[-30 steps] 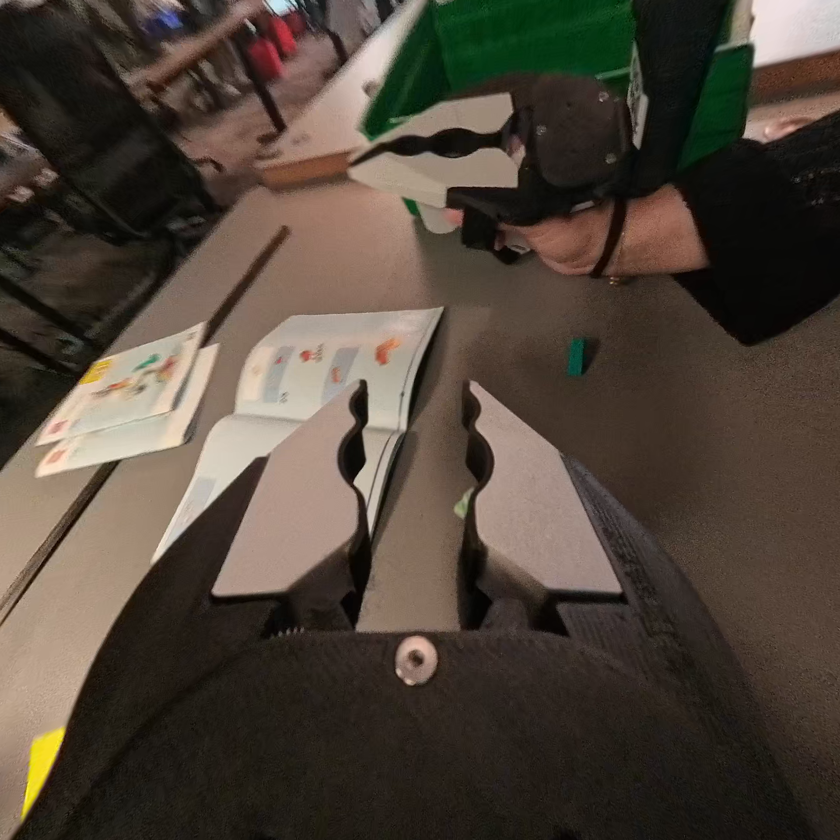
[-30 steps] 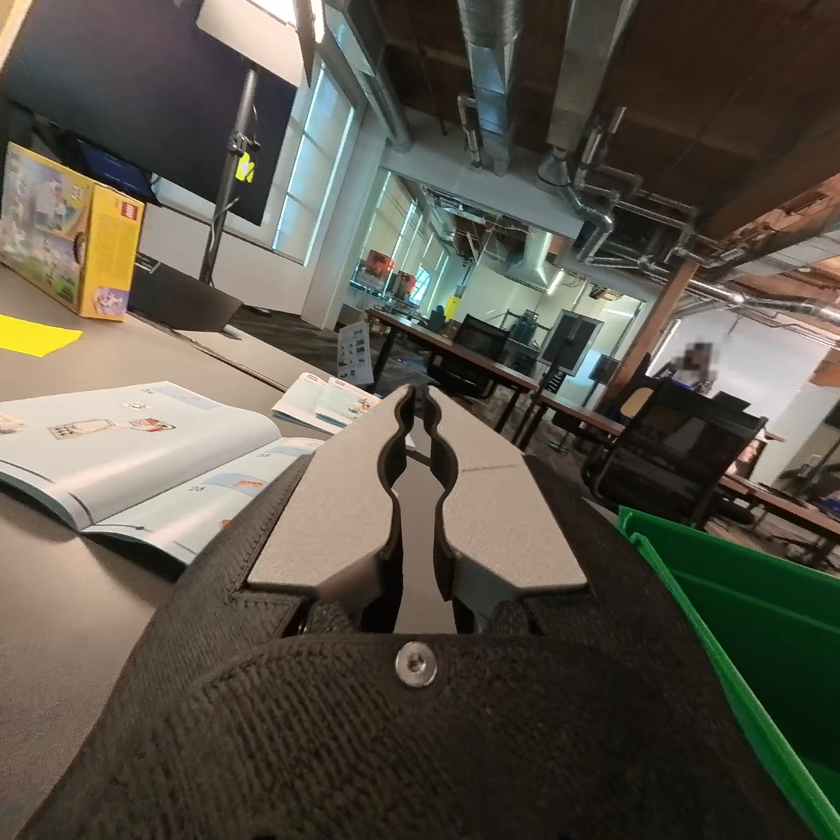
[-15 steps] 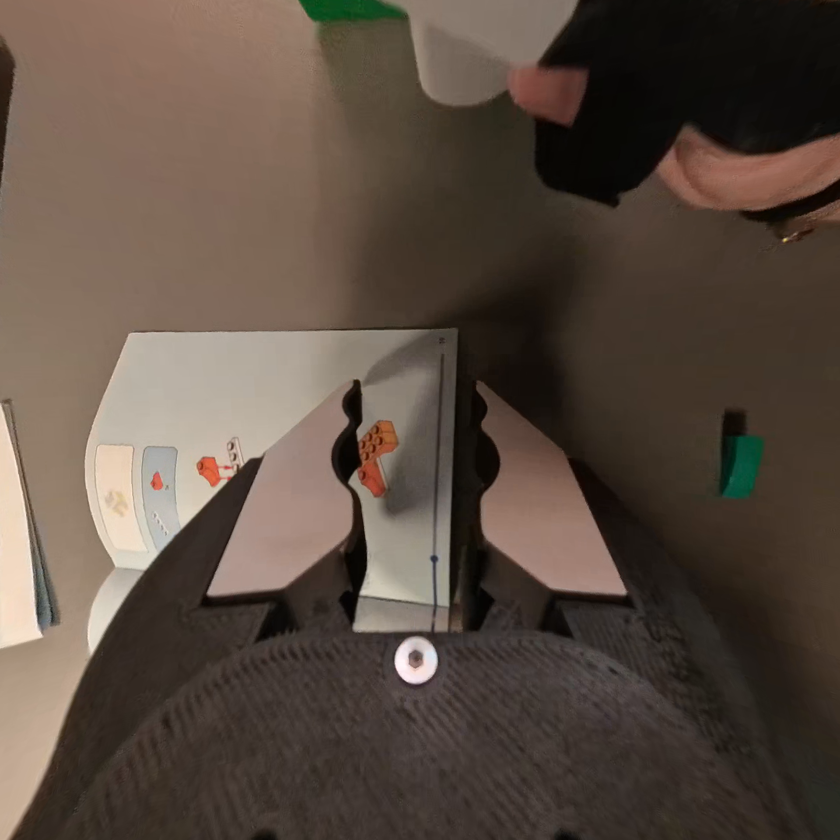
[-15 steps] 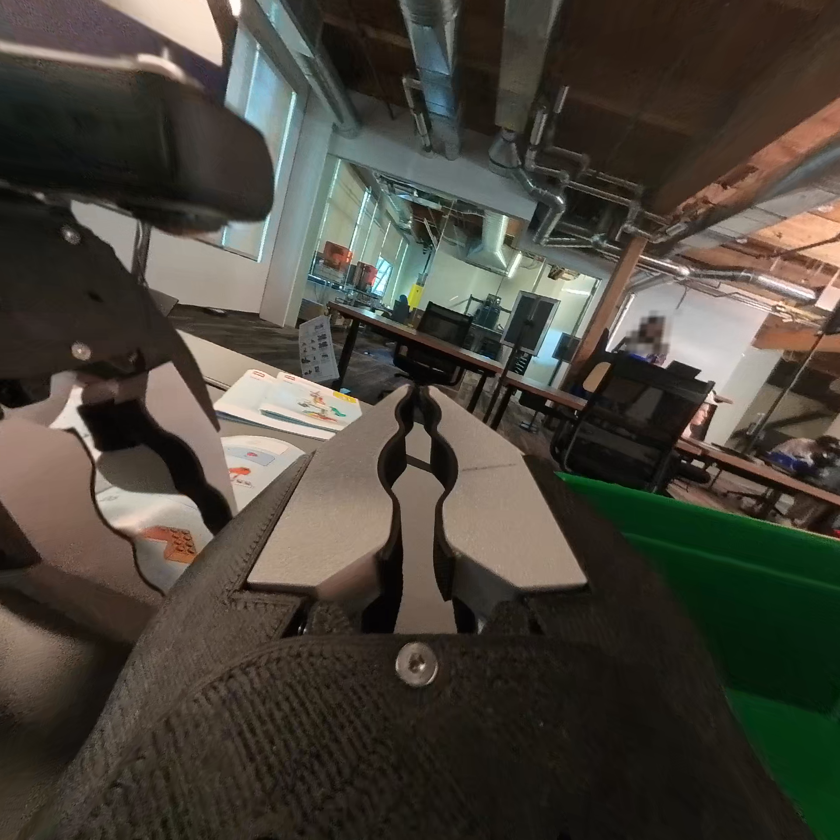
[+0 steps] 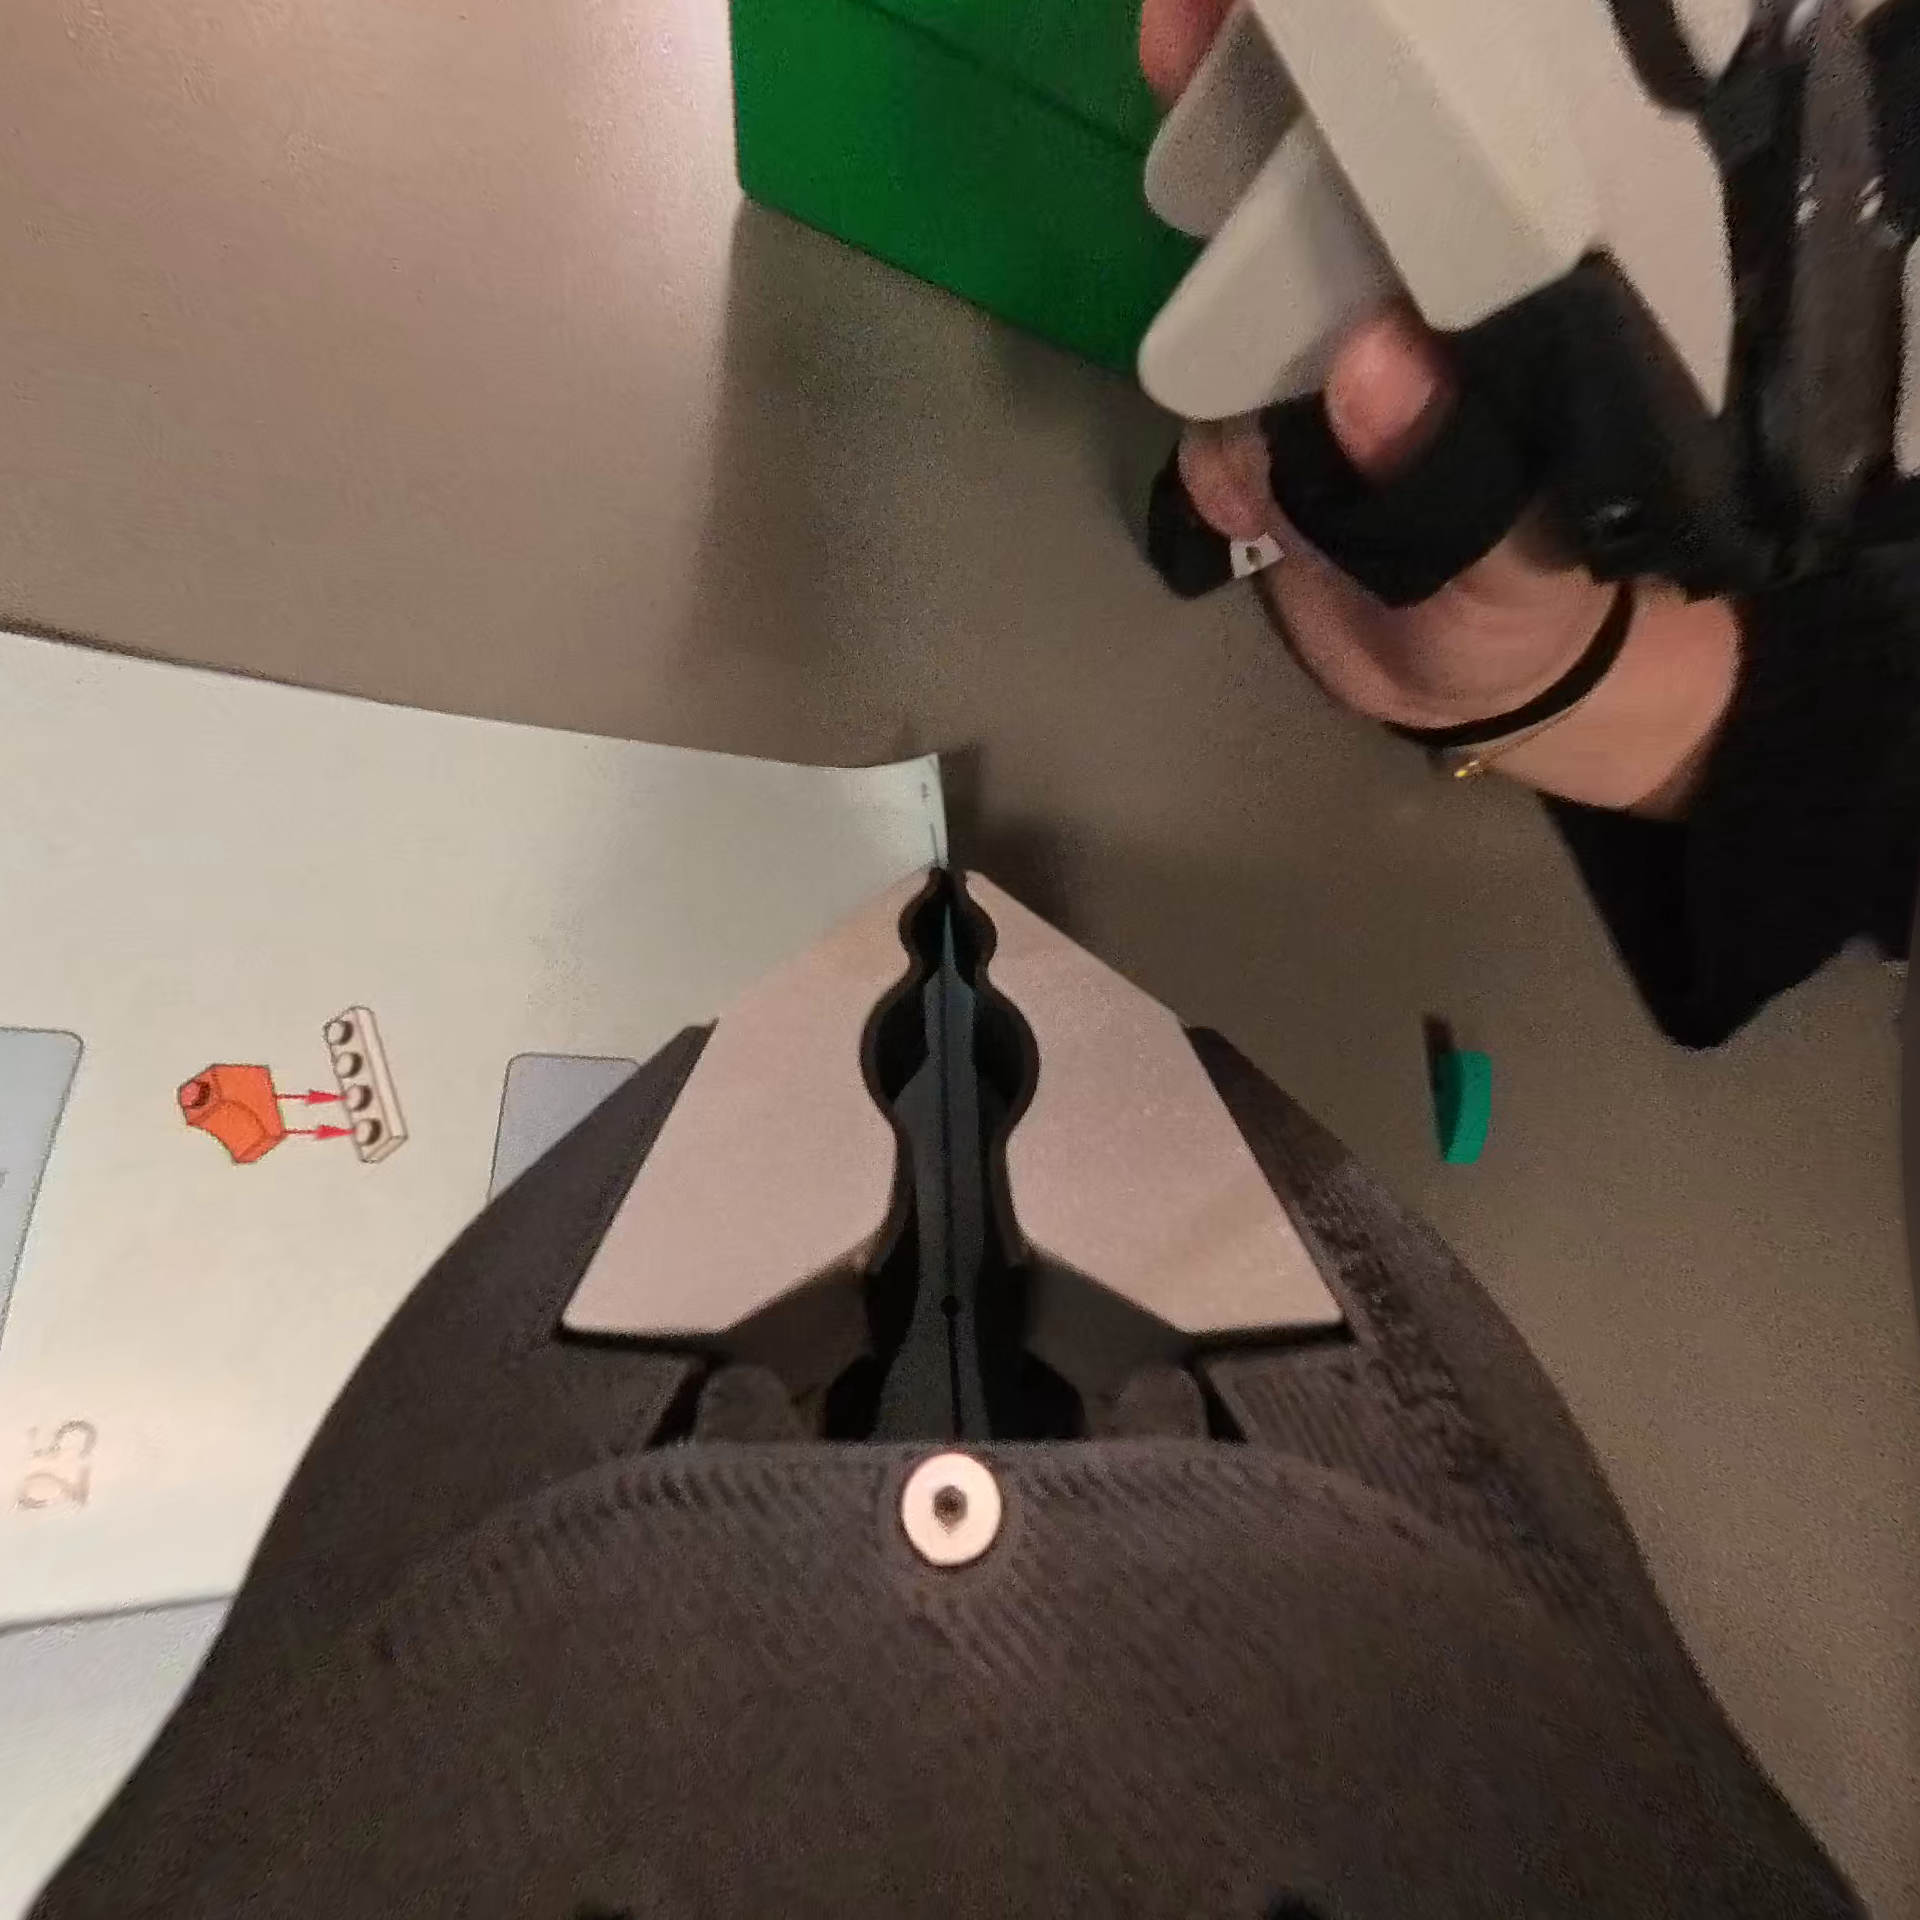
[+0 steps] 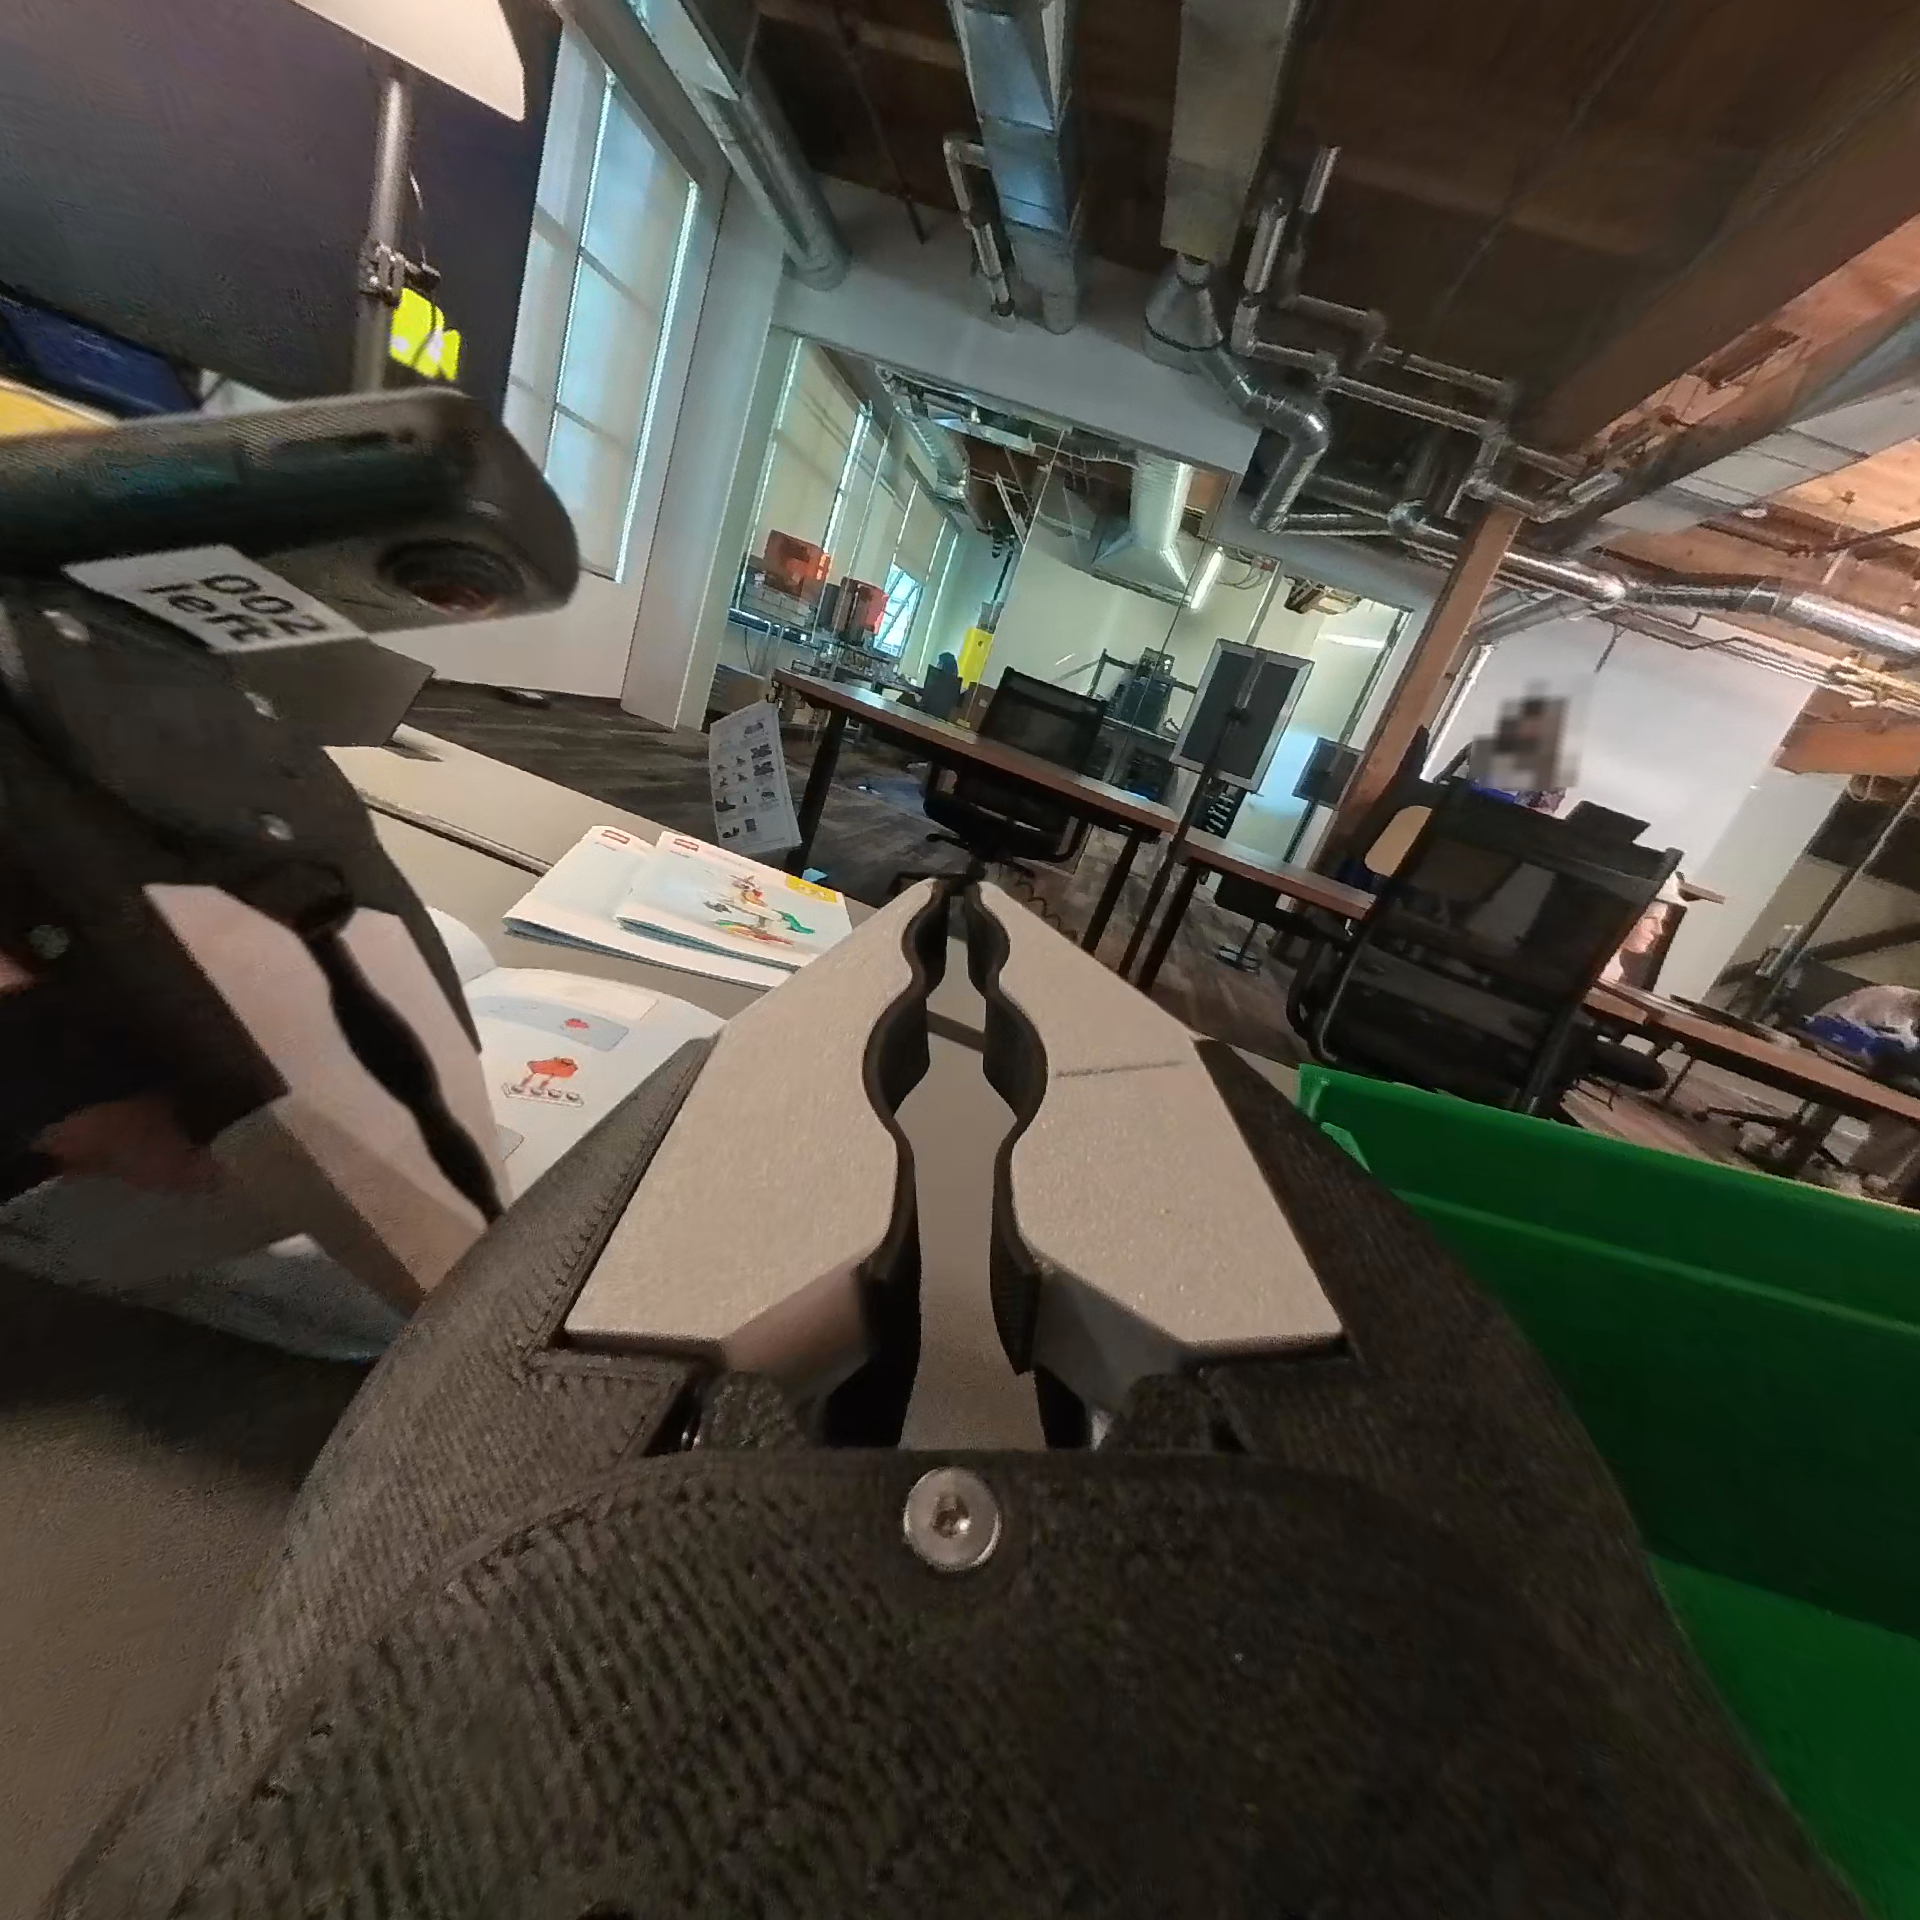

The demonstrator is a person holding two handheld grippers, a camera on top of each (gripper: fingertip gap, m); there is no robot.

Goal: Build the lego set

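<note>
Pinching the booklet page (image 5: 436,935), left tongs (image 5: 948,883) near green bin (image 5: 935,156).

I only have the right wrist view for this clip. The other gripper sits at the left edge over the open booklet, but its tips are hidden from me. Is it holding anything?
Observer: Yes. In the left wrist view the left gripper is shut on the right edge of a page of the open booklet.
Reviewer: Any loose bricks on the table? I see none.
Observer: One small green brick lies on the table, to the right of the left gripper and apart from the booklet.
Reviewer: What does that page show?
Observer: A drawing of an orange piece with arrows pointing to a white four-stud plate.
</note>
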